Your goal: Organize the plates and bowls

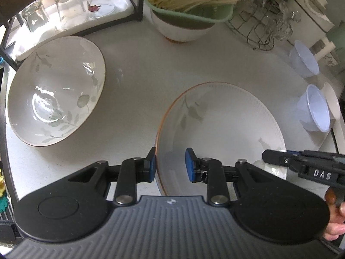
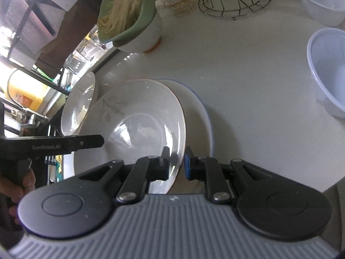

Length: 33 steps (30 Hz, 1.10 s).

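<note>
A white tabletop (image 1: 138, 69) carries the dishes, hemmed at the back by a black-framed rack of upturned glasses (image 1: 64, 8), a pot of dry noodles (image 1: 183, 10) and a wire stand (image 1: 256, 30), with bare surface open through the middle. Two pale plastic bowls (image 2: 327, 71) sit along the right edge. The floral plate (image 2: 138, 125) hangs tilted above a blue-rimmed plate (image 2: 200, 116), its face turned toward the rack. The right gripper (image 2: 177, 161) pinches its near rim, fingers pressed close on the china. The left gripper (image 1: 170, 164) straddles the opposite rim, one pad against the outer edge; I cannot tell whether it bites. A second floral bowl (image 1: 56, 90) rests on the tabletop, well apart, near the rack.
</note>
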### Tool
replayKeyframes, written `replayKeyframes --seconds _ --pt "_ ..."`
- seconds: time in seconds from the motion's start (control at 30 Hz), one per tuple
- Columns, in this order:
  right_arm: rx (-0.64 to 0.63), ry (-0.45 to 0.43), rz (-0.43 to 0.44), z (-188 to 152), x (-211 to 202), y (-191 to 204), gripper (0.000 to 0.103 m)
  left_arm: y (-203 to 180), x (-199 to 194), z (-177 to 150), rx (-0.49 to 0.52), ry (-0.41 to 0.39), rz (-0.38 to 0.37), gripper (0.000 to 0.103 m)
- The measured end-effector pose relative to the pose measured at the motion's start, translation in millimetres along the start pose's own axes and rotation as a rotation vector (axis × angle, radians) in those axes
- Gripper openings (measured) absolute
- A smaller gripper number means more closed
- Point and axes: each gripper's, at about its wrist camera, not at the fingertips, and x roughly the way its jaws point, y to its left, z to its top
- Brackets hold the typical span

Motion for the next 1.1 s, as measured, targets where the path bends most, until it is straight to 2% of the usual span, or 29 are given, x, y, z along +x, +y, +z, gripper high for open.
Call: replayKeyframes --seconds 0.37,0.67,0.83,1.1 --pt "-0.033 0.022 -0.026 3 7 -2 0.017 -13 5 7 0.06 -0.016 0.084 0.032" --pt "-0.066 -0.02 -0.047 4 7 -1 0.016 -28 11 8 0.11 -0.024 0.133 0.032" --pt "-0.075 -0.045 -0.06 4 6 -2 0.015 -29 12 11 0.069 -0.037 0.137 0.032" --pt "-0.119 -0.113 -0.098 4 -7 3 0.015 -17 5 10 -0.057 -0.062 0.092 0.032"
